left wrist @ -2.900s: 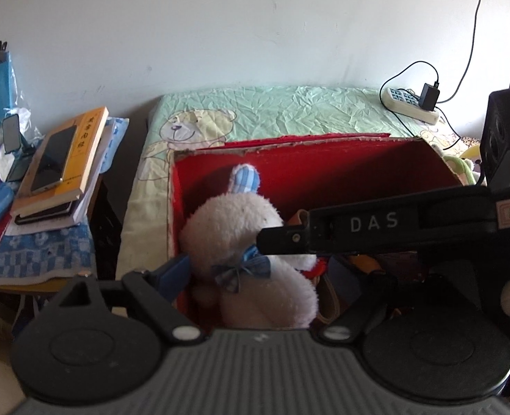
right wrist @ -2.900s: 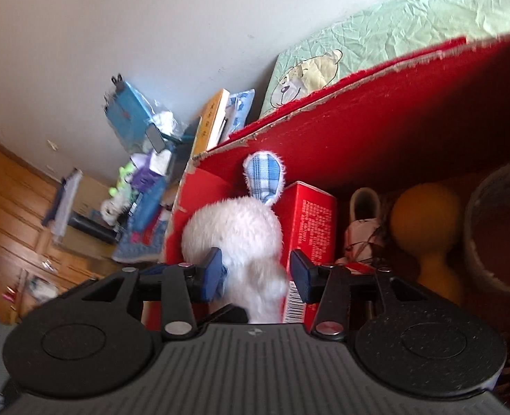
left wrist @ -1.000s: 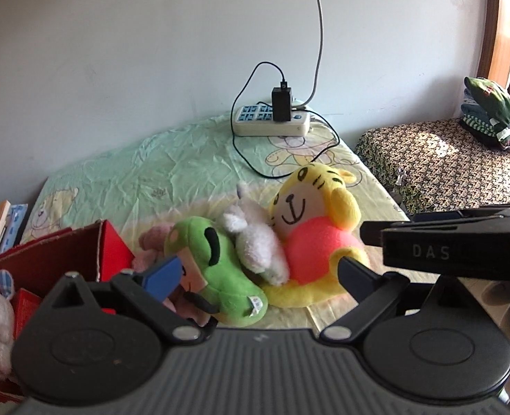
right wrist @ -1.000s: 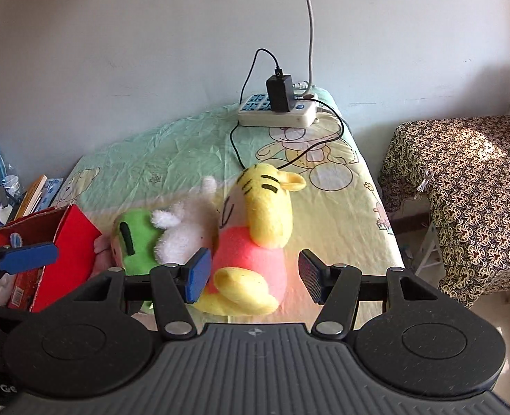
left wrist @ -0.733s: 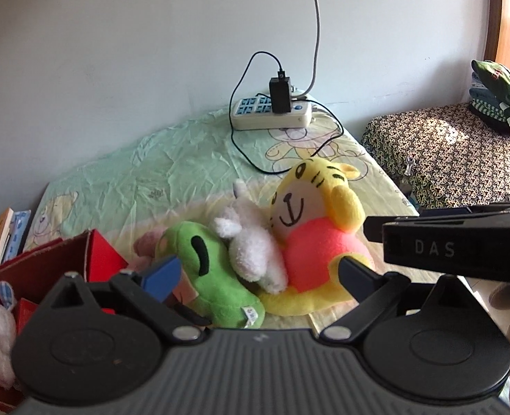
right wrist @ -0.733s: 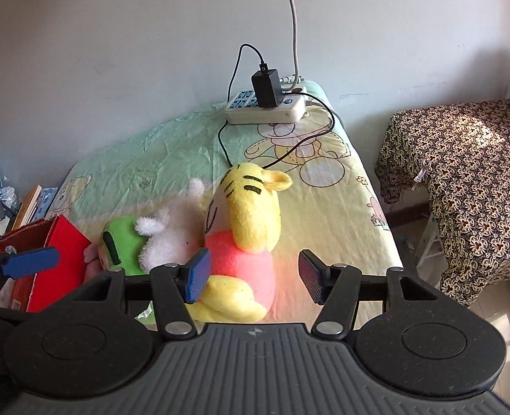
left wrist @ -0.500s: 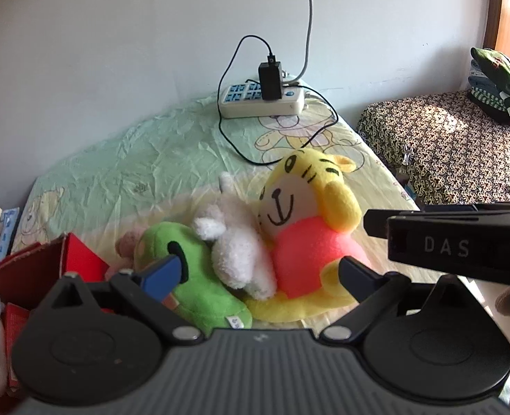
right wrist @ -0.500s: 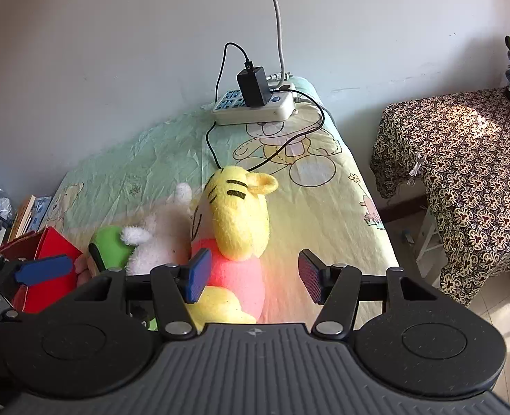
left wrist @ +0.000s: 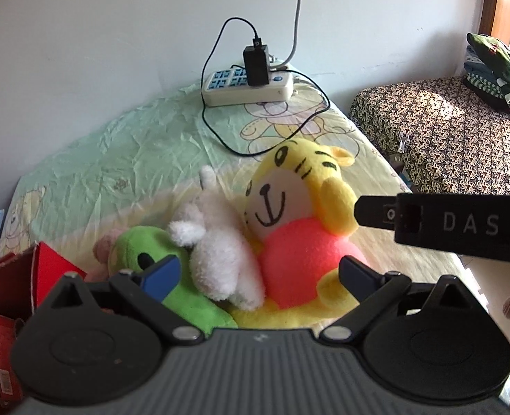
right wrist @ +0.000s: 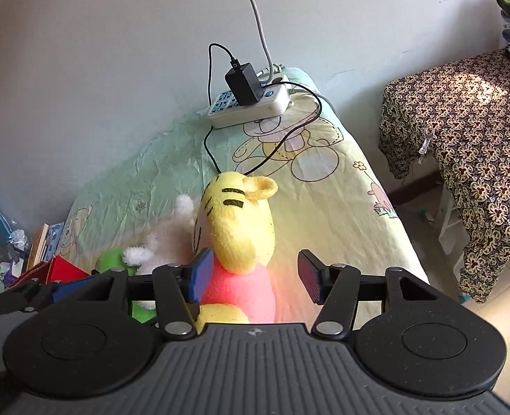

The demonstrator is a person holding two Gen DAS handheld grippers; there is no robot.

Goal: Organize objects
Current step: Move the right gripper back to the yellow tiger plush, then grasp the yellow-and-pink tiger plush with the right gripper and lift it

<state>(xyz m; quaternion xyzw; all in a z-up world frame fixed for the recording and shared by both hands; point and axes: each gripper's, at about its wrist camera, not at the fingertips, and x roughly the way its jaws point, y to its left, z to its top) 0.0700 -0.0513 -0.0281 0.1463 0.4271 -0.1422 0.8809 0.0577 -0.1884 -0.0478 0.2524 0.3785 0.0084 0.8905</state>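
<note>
i'm lining up on the yellow tiger toy (left wrist: 300,214), which lies on the bed sheet (left wrist: 123,159) with the white toy (left wrist: 220,256) touching its left side and the green toy (left wrist: 172,276) beyond that. my right tongs (right wrist: 255,276) are spread around the tiger's head, pinching nothing. my left tongs (left wrist: 258,276) are spread wide over the white toy, empty too. next i judge i must lower and close on the tiger, then carry it to the red box (left wrist: 20,283) left of the tiger

Left gripper (left wrist: 258,275) jaws wide, w/ white plush (left wrist: 220,252) btwn, untouched.
</note>
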